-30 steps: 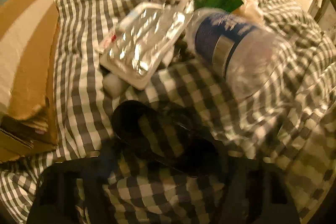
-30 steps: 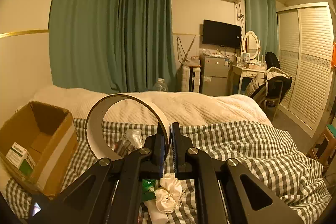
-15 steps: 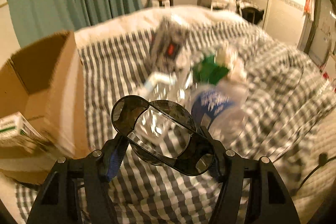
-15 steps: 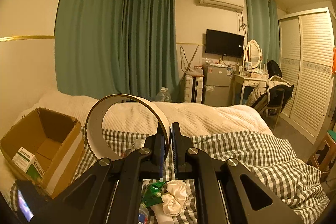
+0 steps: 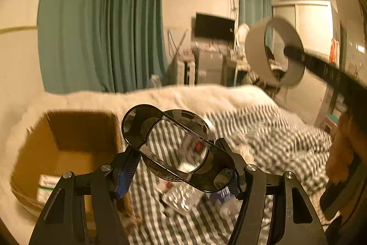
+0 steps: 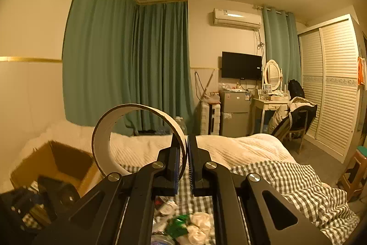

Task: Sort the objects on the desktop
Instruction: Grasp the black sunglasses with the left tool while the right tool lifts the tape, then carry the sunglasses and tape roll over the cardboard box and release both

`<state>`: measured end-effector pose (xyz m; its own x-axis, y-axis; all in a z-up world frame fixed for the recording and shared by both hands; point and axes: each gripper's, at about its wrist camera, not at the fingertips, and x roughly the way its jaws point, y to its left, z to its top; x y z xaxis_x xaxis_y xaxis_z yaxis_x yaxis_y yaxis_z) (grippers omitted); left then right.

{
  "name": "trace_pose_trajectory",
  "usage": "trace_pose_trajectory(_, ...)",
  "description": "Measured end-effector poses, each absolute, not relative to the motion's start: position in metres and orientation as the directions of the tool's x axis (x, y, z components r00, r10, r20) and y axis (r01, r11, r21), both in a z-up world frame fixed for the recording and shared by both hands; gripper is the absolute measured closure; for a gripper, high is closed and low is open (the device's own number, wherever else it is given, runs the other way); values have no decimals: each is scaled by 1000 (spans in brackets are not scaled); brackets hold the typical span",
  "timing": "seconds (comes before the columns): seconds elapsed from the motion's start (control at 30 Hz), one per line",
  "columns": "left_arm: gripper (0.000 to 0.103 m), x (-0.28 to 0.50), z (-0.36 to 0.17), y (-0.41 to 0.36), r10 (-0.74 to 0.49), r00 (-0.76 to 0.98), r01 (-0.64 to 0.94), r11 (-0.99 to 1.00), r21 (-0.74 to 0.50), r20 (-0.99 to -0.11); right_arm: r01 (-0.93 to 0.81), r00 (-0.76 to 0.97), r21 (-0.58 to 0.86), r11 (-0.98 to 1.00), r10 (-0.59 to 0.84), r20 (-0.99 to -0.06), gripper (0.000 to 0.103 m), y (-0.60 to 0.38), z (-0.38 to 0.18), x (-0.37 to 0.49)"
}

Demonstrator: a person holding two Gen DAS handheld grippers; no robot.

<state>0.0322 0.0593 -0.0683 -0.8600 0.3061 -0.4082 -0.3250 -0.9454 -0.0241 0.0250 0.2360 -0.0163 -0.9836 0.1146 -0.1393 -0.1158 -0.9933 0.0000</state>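
Two held things (one per gripper): sunglasses point(image 5: 176, 146), tape ring point(image 6: 137, 137).

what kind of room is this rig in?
Almost certainly a lived-in bedroom: a bed with a checked cover, a vanity table with an oval mirror, and a louvred wardrobe. Sorting is done on the bed.

Open air over the checked bedspread point(image 5: 263, 128) at frame centre, cardboard box point(image 5: 68, 153) mouth unobstructed at lower left, clutter heap point(image 6: 183, 224) blocking low centre, tape ring point(image 5: 273, 52) and right gripper point(image 5: 291, 53) crossing upper right.
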Motion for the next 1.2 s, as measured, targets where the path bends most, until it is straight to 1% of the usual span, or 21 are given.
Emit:
trace_pose_trajectory(0.17, 36, 33, -36, 40, 266, -910, -278, -961, -7, -319, -109, -987, -6, -994, 109, -115, 97, 223, -6, 27)
trace_pose_trajectory(0.5, 36, 19, -3, 11, 205, -950, -218, -976, 30, -235, -68, -991, 30, -997, 64, -114, 97, 195, 3, 16)
trace_pose_trajectory(0.67, 36, 10, 1, -9, 176, -958, -187, -982, 26, -226, -60, -995, 58, -997, 55, -87, 97, 182, 7, 8)
trace_pose_trajectory(0.8, 36, 2, 2, -28, 149, -963, -156, -988, 17, -223, -18, -995, 98, -995, 8, -95, 97, 168, 9, -1)
trace_pose_trajectory(1.0, 36, -1, -1, -54, 107, -970, -114, -993, 19, -217, -7, -992, 143, -990, -11, -123, 97, 151, 1, -15)
trace_pose_trajectory(1.2, 36, -4, -10, -81, 48, -976, -54, -998, 21, -213, 8, -990, 127, -992, -26, -141, 97, 122, -8, -29)
